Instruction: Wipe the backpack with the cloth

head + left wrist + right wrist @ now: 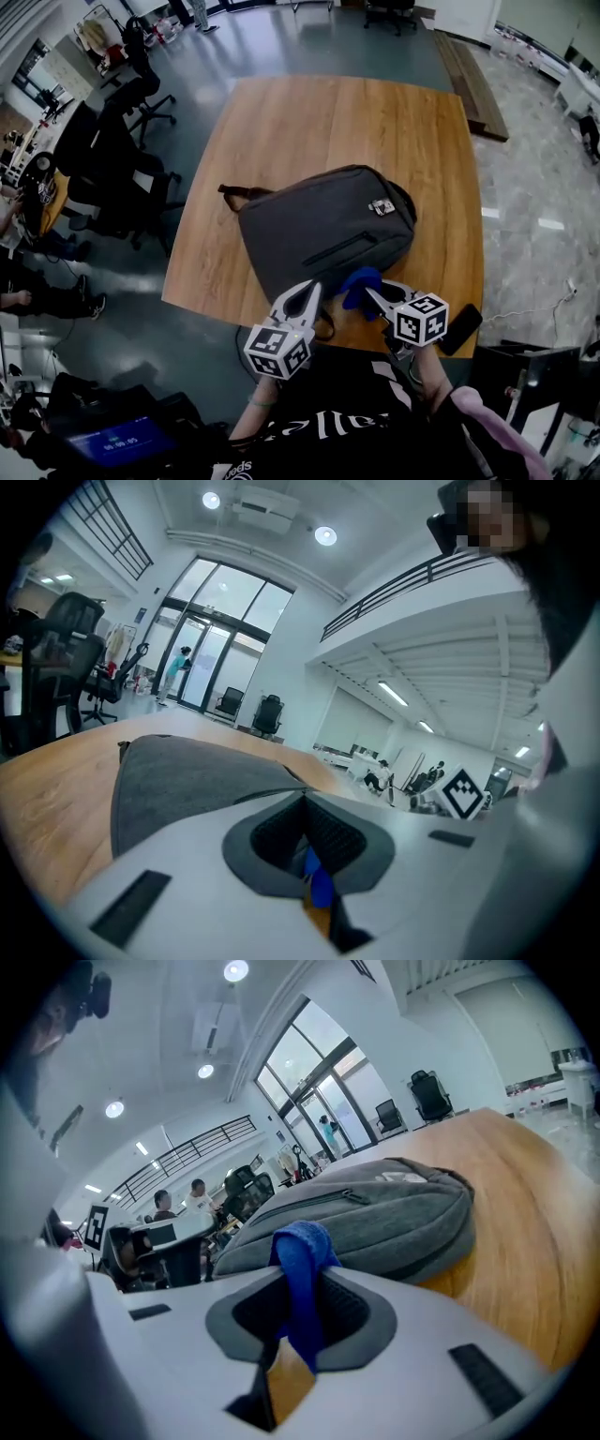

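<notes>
Blue cloth (pixel 360 284) is pinched in the right tool (pixel 373 292) at the near edge of the grey backpack (pixel 323 225), which lies on the table (pixel 337 122). The left tool (pixel 312 289), jaws pressed together, sits just beside.

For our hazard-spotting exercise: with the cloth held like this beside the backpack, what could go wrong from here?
The right gripper pinches only a narrow fold of the cloth; wiping drag might pull it free. The left gripper is shut, not gripping the backpack, so the bag may slide on the table.
</notes>
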Tool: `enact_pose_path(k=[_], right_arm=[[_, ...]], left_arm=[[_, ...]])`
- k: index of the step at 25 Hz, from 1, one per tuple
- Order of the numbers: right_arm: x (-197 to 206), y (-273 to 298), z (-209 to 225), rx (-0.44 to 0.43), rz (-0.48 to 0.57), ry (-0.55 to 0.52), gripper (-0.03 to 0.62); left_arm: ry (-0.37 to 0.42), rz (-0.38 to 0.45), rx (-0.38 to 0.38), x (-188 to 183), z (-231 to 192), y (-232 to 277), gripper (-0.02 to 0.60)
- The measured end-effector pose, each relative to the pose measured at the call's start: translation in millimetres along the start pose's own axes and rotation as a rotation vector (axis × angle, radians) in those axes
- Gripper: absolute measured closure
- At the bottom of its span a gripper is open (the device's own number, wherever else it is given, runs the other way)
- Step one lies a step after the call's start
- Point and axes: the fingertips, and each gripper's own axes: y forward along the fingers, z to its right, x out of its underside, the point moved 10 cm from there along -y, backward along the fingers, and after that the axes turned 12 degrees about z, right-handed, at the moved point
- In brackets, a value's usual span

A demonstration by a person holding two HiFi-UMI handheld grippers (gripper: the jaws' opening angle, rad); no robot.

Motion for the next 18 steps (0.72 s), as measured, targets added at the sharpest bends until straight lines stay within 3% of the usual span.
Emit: enact_pose_path(k=[18], right_arm=[[-50, -53, 135, 0.229, 0.035, -0.054, 0.528]], left_arm=[[-0.007, 0.000, -0.099, 16, 23, 11, 0.584]])
